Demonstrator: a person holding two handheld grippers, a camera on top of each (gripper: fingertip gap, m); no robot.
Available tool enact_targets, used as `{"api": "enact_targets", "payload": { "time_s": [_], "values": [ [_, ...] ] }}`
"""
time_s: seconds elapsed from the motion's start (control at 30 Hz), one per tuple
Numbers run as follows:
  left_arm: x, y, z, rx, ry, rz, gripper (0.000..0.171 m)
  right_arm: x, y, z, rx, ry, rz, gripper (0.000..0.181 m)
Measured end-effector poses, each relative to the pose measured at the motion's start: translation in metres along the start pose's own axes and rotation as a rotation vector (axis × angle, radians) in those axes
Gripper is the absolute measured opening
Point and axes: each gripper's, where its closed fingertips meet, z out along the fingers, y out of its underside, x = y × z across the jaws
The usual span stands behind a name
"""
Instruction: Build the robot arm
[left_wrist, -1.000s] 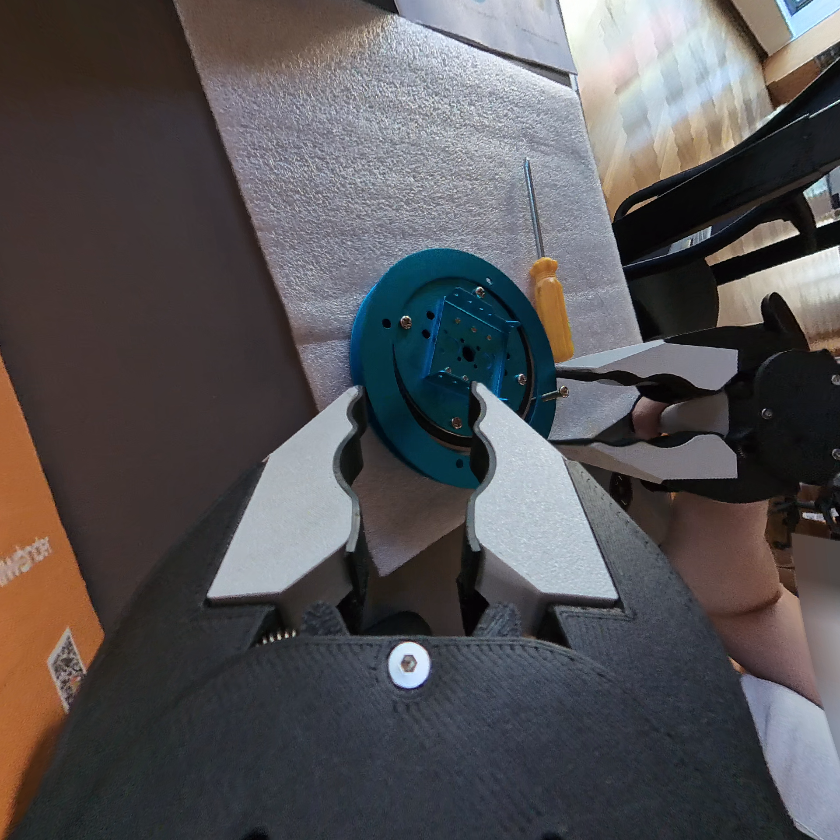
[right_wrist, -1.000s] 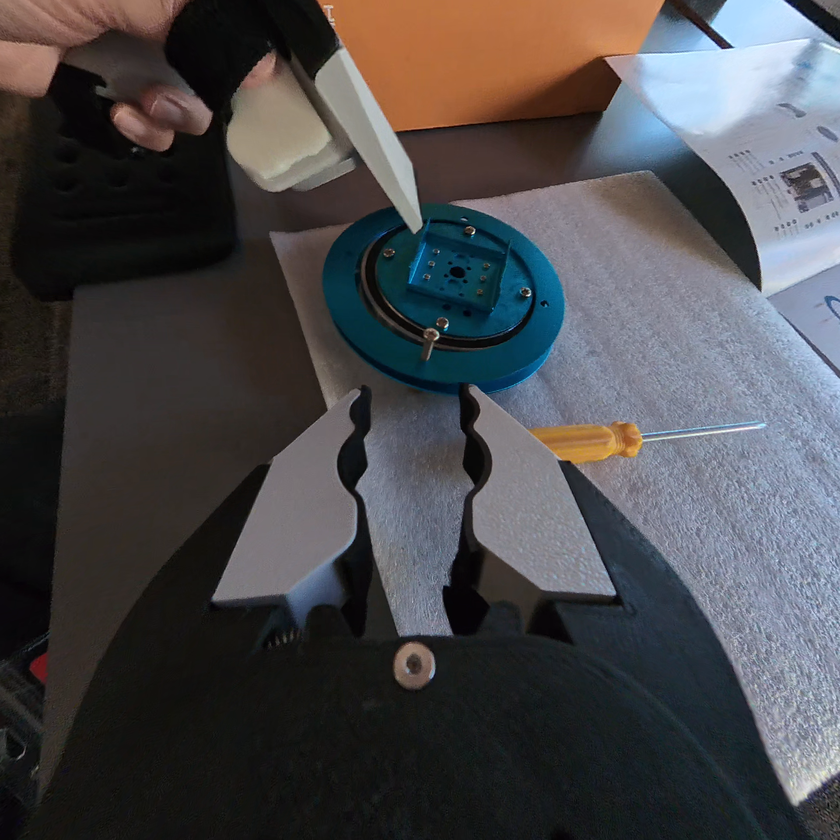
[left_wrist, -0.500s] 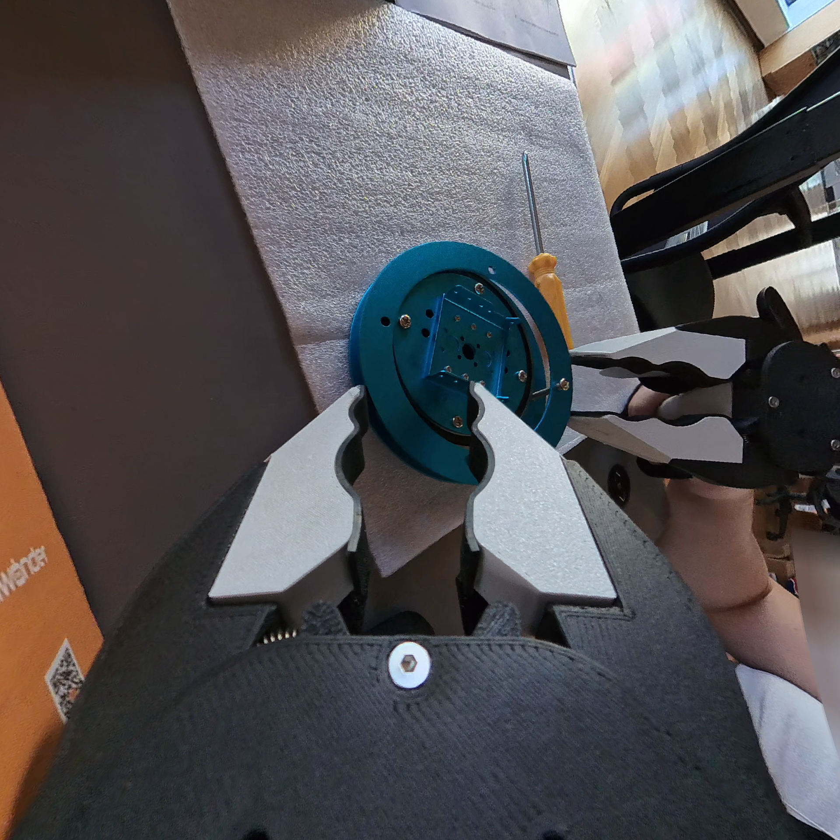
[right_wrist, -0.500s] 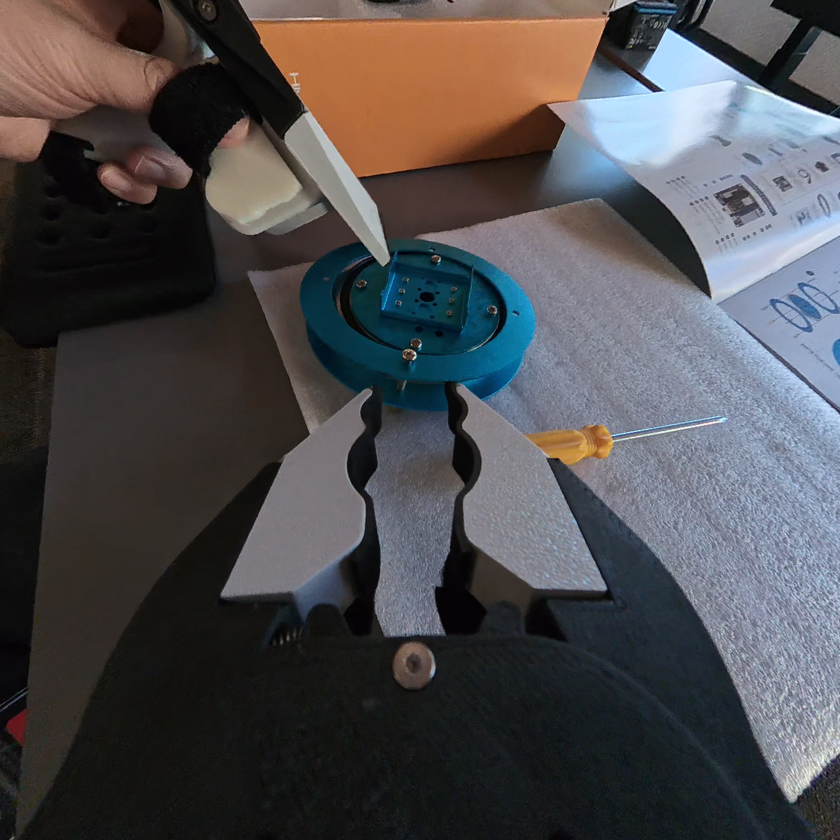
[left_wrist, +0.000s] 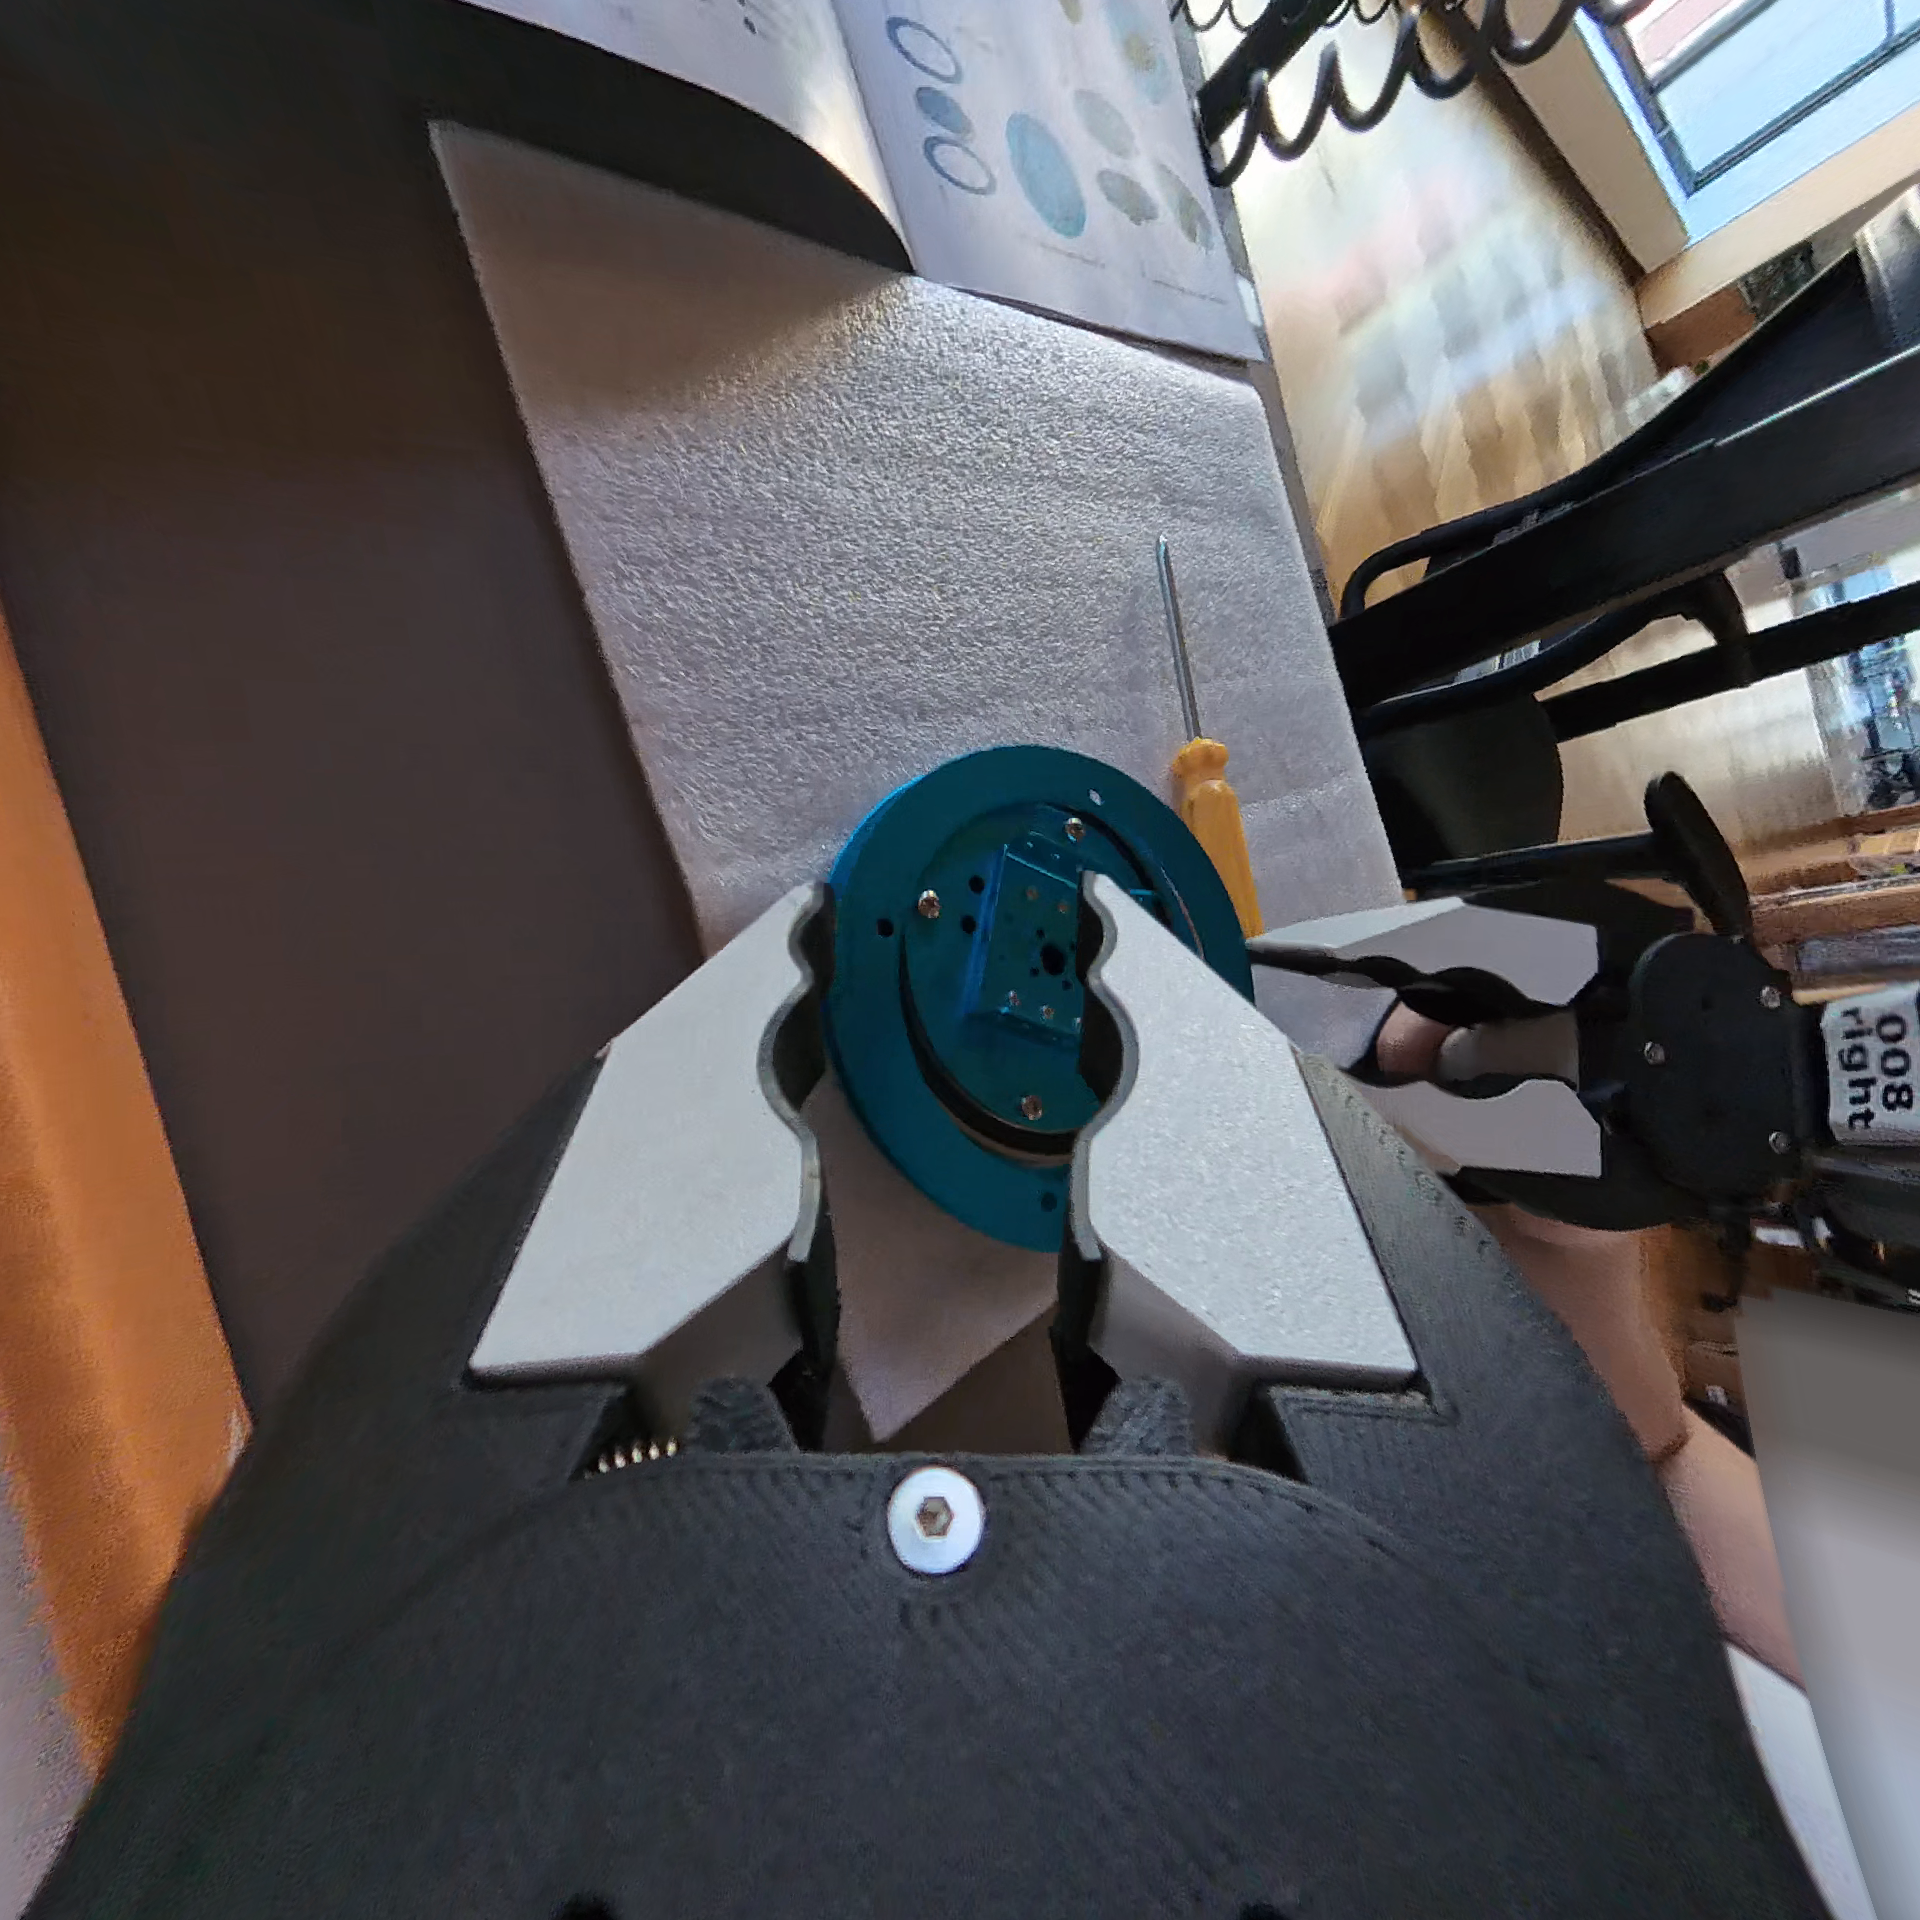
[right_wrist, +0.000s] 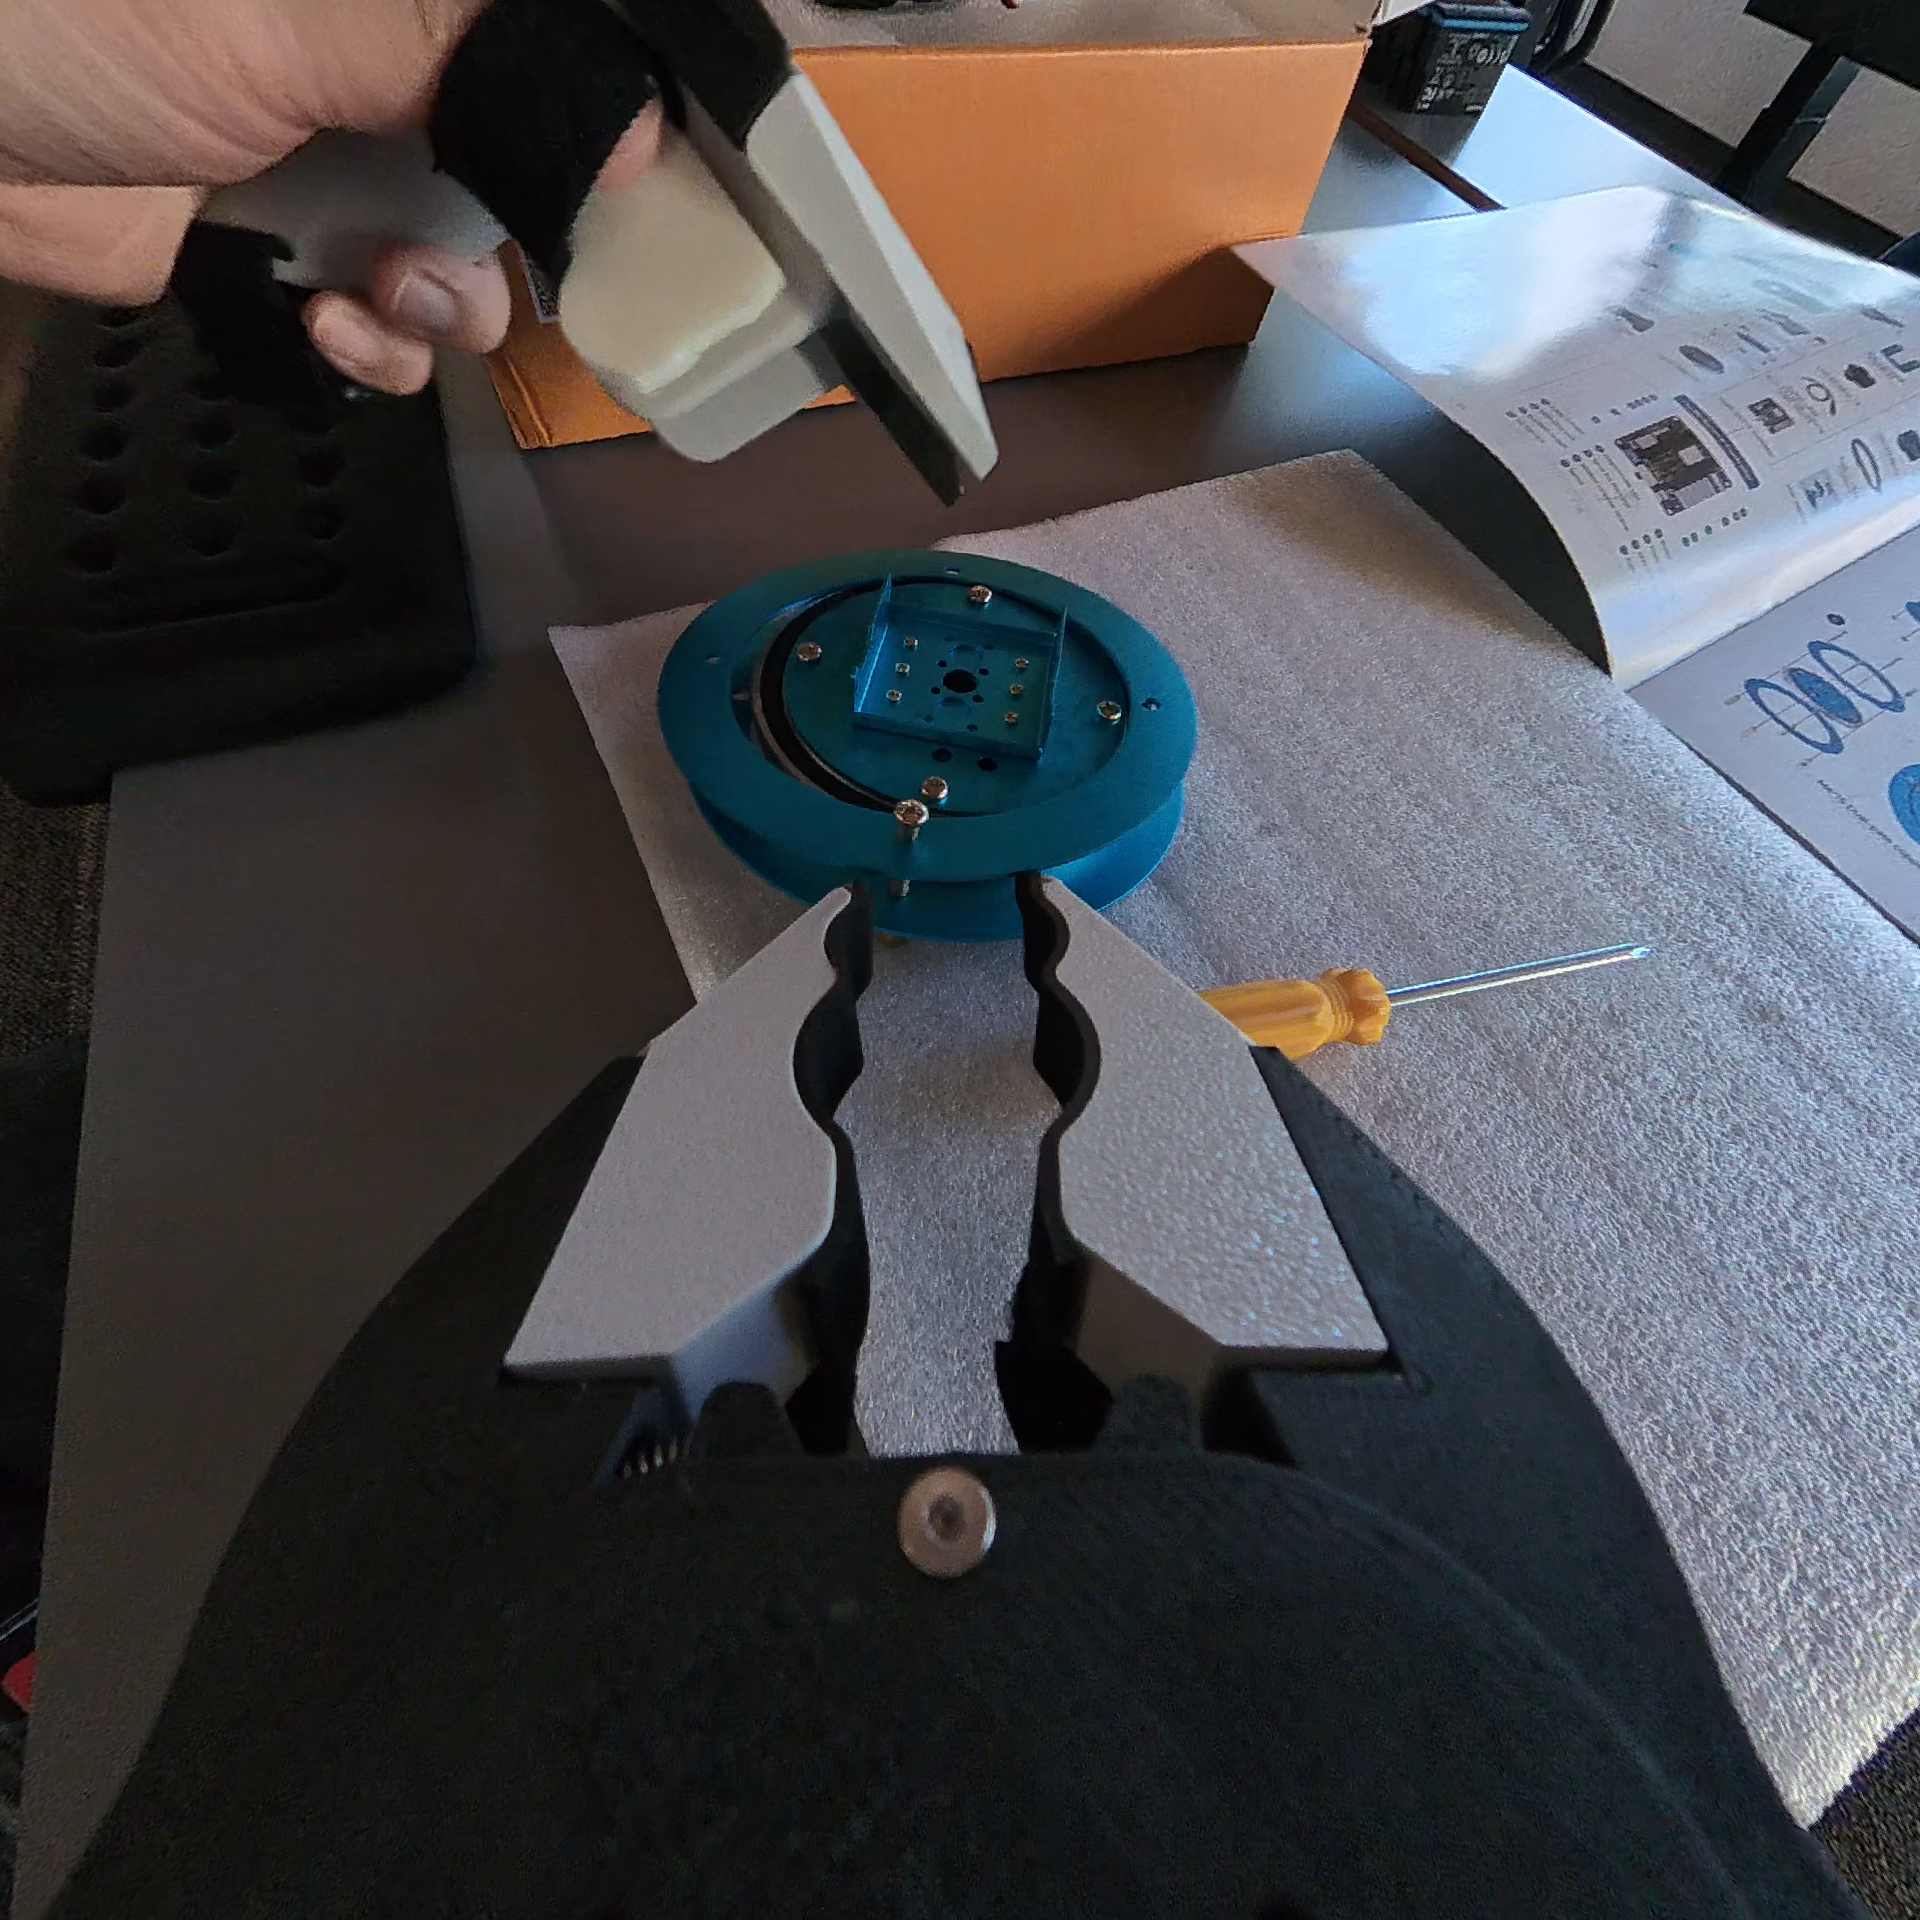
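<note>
Two sets of jaws stand spread, gripping nothing: the right gripper (right_wrist: 940, 894) sits low at centre frame, tips at the near rim of a blue disc assembly (right_wrist: 925, 743), while the left gripper (left_wrist: 951, 904) hovers above it. The disc rests at centre on a white foam sheet (right_wrist: 1455, 810); a yellow screwdriver (right_wrist: 1309, 1013) lies just right, a booklet (right_wrist: 1662, 416) at upper right.
</note>
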Motion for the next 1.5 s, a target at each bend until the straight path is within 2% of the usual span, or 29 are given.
{"api": "enact_targets", "payload": {
  "time_s": [0.1,0.2,0.37,0.57,0.63,0.77,0.87,1.0,1.1,1.5],
  "values": [
    [0.0,-0.005,0.005,-0.003,0.005,-0.013,0.045,0.001,0.0,0.0,0.0,0.006,0.001,0.028],
    [-0.002,0.003,0.012,-0.044,-0.037,-0.015,0.043,0.002,0.001,0.001,-0.009,0.015,0.003,0.028],
    [-0.014,0.001,0.014,-0.012,-0.121,0.012,0.047,0.003,0.003,0.003,-0.025,0.019,0.004,0.028],
    [0.001,-0.003,0.01,0.03,-0.053,-0.02,0.047,0.005,0.003,0.003,-0.03,0.029,0.024,0.031],
    [0.017,-0.006,0.005,0.062,0.019,-0.034,0.045,0.006,0.004,0.003,-0.03,0.026,0.035,0.032],
    [0.035,-0.011,-0.003,0.097,0.034,0.036,0.044,0.006,0.002,0.003,-0.022,0.026,0.04,0.033],
    [0.026,-0.011,0.004,0.057,-0.009,0.057,0.055,0.006,0.002,0.003,-0.019,0.03,0.036,0.033],
    [0.022,-0.006,0.018,-0.01,0.037,0.009,0.063,0.007,-0.004,0.001,0.018,0.037,0.035,0.033],
    [0.013,-0.006,0.022,-0.023,0.007,0.017,0.064,0.007,-0.004,0.0,0.024,0.034,0.038,0.033],
    [0.006,-0.008,0.033,-0.093,0.044,-0.025,0.055,0.009,-0.003,0.001,0.015,0.031,0.044,0.033]
  ]
}}
